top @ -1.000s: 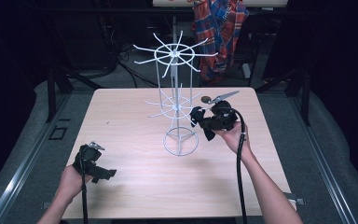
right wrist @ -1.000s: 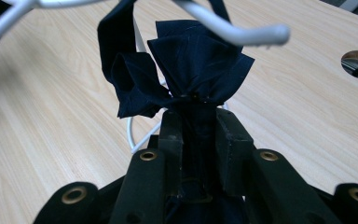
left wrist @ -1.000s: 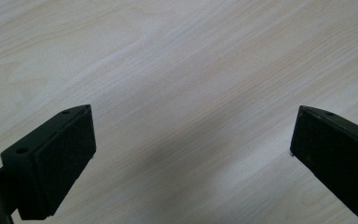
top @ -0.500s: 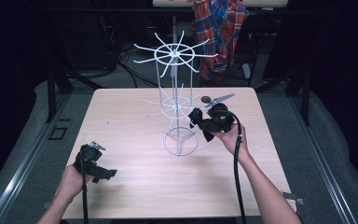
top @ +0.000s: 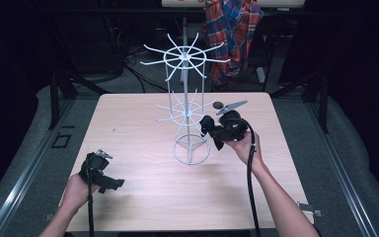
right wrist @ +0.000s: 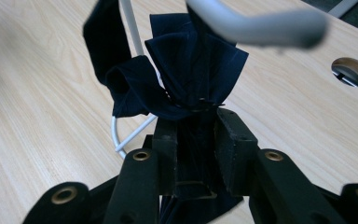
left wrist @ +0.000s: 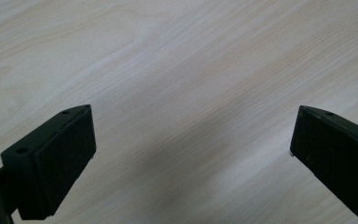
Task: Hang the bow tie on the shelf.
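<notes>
Holding a bunched-up piece of dark cloth [right wrist: 186,70] in the right gripper [top: 216,131], the person has it up against the white wire rack [top: 186,111], level with the rack's lower ring of prongs. In the right gripper view the jaws are pressed together with the cloth pinched between them, and it fans out above the jaws right behind one of the rack's prongs [right wrist: 256,21]. My guess is the pinch sits near one end so the rest hangs loose and can be draped or hooked over a prong; lifting it a bit higher first looks like what's needed.

The left gripper [top: 101,173] is parked well away from the rack, down toward the person's near-left of it, low over the desk [top: 128,128]. Its jaws are spread wide with nothing between them, just bare wood grain in the left gripper view. Probably just staying out of the way, though it could steady the rack's base ring [top: 191,150] if the thing starts to tip.
</notes>
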The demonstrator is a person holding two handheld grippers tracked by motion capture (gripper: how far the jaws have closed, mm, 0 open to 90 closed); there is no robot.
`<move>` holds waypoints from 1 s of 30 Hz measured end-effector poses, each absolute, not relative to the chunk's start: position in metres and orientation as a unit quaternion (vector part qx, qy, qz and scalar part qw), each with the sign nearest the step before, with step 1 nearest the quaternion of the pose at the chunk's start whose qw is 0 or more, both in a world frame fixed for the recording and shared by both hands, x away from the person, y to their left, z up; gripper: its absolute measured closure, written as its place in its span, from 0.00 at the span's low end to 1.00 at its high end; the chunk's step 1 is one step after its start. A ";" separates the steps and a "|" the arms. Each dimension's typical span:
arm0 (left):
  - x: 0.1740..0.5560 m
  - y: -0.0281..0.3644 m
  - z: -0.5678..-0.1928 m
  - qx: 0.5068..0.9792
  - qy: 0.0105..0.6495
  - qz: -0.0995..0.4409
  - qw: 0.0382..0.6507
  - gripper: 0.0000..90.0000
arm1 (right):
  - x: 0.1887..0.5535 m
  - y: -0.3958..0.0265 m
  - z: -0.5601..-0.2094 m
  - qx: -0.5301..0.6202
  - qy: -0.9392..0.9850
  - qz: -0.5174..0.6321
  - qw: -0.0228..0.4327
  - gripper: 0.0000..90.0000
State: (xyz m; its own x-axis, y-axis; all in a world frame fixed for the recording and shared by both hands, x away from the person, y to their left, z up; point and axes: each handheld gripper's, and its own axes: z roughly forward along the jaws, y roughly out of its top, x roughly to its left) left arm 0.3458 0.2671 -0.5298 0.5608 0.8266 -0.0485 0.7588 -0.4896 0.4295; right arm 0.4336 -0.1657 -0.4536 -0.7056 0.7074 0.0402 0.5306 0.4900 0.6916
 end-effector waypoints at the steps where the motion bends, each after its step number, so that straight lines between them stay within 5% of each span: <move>1: 0.346 0.266 -0.530 0.858 0.462 0.082 0.207 0.00 | 0.434 -0.166 -0.454 0.362 0.854 0.352 0.126 0.77; 23: 0.349 0.262 -0.529 0.861 0.456 0.081 0.211 0.00 | 0.421 -0.175 -0.445 0.358 0.850 0.363 0.129 0.71; 30: 0.350 0.260 -0.529 0.862 0.453 0.081 0.211 0.00 | 0.412 -0.182 -0.436 0.356 0.854 0.358 0.124 0.62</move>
